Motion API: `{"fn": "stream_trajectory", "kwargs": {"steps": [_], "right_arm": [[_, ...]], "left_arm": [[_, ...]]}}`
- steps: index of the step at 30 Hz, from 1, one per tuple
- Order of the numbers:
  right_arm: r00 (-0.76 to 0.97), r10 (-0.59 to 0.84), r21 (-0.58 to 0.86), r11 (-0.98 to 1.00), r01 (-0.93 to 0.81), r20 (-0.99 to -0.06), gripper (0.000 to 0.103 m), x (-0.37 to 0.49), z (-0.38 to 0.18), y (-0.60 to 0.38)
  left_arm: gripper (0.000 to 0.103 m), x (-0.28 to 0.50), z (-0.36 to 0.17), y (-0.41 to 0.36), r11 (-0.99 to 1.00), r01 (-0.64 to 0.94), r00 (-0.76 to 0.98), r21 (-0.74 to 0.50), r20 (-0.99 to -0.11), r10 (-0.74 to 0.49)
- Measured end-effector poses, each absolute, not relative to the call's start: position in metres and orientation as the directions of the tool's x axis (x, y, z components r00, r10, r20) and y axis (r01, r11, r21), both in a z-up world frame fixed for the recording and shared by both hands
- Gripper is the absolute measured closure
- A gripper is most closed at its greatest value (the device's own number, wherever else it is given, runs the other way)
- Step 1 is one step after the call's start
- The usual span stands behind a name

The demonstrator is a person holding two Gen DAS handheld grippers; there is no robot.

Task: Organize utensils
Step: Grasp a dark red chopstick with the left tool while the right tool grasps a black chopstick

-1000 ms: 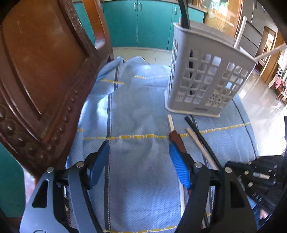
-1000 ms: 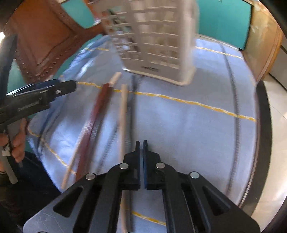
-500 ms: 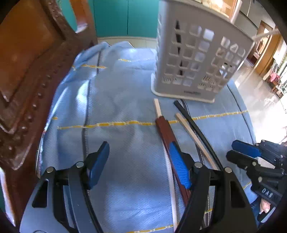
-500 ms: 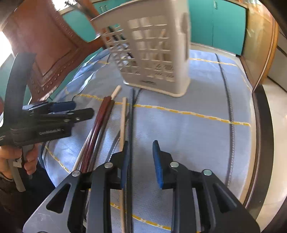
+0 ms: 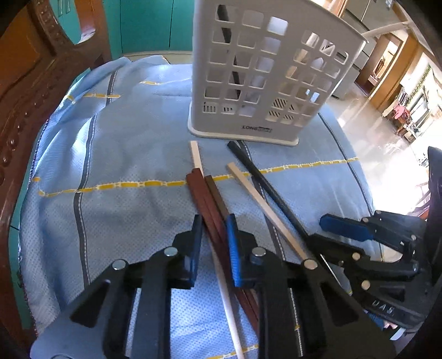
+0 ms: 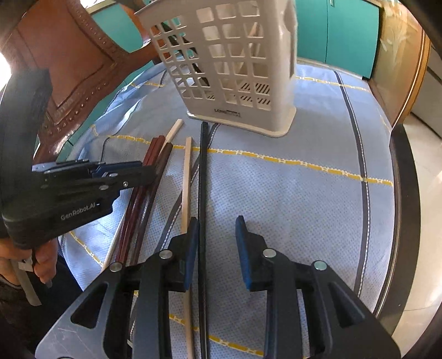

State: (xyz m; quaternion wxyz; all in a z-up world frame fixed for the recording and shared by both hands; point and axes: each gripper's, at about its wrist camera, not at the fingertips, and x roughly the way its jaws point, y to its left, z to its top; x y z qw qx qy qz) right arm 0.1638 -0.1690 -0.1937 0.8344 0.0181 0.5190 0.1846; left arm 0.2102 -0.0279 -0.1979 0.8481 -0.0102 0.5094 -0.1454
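Observation:
Several chopsticks lie side by side on a blue cloth: dark red-brown ones, a pale one, a cream one and a black one. My left gripper has its jaws narrowed around the red-brown chopsticks, close to their sides. My right gripper is open, and the black chopstick runs just inside its left finger. A white slotted utensil holder stands behind the chopsticks with a black utensil and white ones in it.
A carved brown wooden chair back stands at the cloth's left edge. Teal cabinets are behind. The table's dark rim curves on the right, with tiled floor beyond.
My left gripper has moved right over the red-brown chopsticks and its jaws have narrowed around them. My right gripper went from shut to open and now straddles the black chopstick.

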Motion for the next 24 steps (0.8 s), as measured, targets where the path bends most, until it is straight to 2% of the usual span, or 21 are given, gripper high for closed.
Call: {"fn": "stream_trajectory", "kwargs": {"steps": [11,15,24], "right_arm": [[0.425,0.286,0.186,0.947,-0.261,-0.859,0.07,0.163,-0.191,-0.18],[0.439,0.267,0.153,0.949,-0.277,-0.858,0.067,0.163,-0.192,-0.173],[0.47,0.283,0.137,0.937,-0.321,-0.836,0.066,0.162,-0.188,-0.162]], "left_arm": [[0.085,0.213,-0.192,-0.003,0.976,0.169,0.445,-0.137,-0.873,-0.2],[0.079,0.216,-0.197,-0.006,0.979,0.163,0.439,-0.123,-0.88,-0.184],[0.069,0.218,-0.2,-0.016,0.979,0.178,0.441,-0.098,-0.882,-0.168]]}}
